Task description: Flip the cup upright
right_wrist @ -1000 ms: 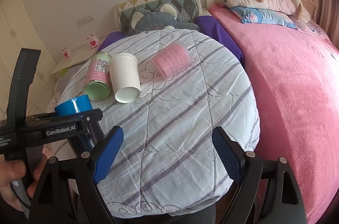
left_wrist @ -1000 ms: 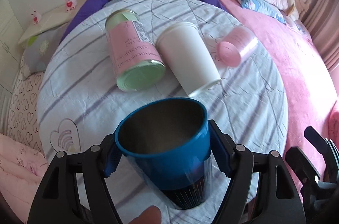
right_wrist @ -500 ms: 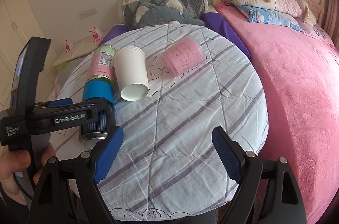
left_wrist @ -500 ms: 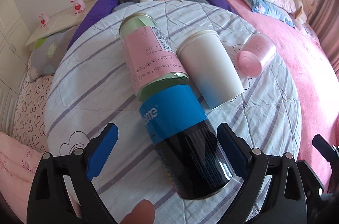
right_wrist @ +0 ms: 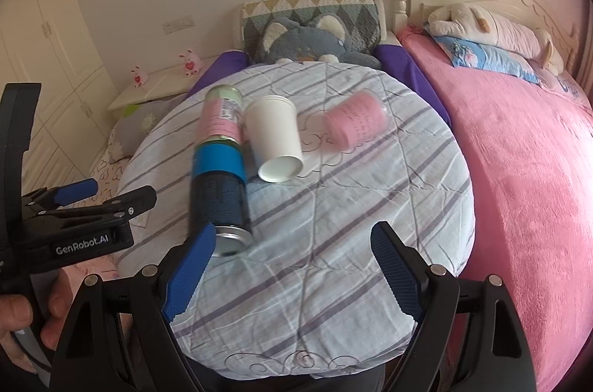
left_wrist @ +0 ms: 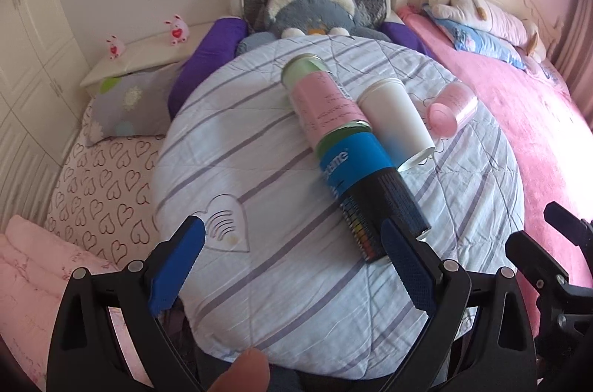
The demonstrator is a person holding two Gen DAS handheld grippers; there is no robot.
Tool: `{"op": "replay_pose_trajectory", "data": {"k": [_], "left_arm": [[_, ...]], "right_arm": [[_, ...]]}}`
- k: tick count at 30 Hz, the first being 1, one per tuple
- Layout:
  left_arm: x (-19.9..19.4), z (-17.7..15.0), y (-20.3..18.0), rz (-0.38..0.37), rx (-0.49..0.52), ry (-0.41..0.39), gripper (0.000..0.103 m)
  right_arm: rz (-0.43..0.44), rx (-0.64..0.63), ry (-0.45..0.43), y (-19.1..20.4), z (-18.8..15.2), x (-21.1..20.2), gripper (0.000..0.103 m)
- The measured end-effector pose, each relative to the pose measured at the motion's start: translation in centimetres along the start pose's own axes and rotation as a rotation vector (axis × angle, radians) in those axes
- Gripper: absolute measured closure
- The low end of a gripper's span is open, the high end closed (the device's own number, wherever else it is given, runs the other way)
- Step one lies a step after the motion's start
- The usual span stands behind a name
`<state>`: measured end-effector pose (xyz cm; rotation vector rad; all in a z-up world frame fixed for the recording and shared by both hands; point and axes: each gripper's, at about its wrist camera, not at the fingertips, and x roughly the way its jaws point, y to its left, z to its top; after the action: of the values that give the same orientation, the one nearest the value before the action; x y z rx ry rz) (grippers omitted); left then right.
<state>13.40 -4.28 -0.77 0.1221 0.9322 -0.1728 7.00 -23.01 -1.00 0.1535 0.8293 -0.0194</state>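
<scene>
Lying released on its side, blue cup (left_wrist: 365, 191), left gripper (left_wrist: 292, 266) now open, drawn back

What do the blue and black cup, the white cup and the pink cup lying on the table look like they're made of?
Blue and black cup: likely metal under a printed wrap, since its bare end shines silver. White cup: matte, opaque, probably paper or plastic; the look leaves it open. Pink cup: seemingly frosted translucent plastic, light glowing through its wall. All lie on a striped quilted fabric table cover.
</scene>
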Motion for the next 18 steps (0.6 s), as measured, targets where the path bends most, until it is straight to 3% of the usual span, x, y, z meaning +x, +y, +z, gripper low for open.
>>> {"op": "replay_pose_trajectory", "data": {"k": [11,18], "left_arm": [[-3.7,-2.3,2.3,0.07,-0.013,-0.061,0.005],[-4.5,-3.0,3.5,0.076,-0.039,-0.068,0.005]], "right_arm": [[0.01,-0.073,-0.029,3.6,0.2,-1.7,0.017],[0.01,-0.103,-0.033,4.9,0.5,-1.8,0.017]]}}
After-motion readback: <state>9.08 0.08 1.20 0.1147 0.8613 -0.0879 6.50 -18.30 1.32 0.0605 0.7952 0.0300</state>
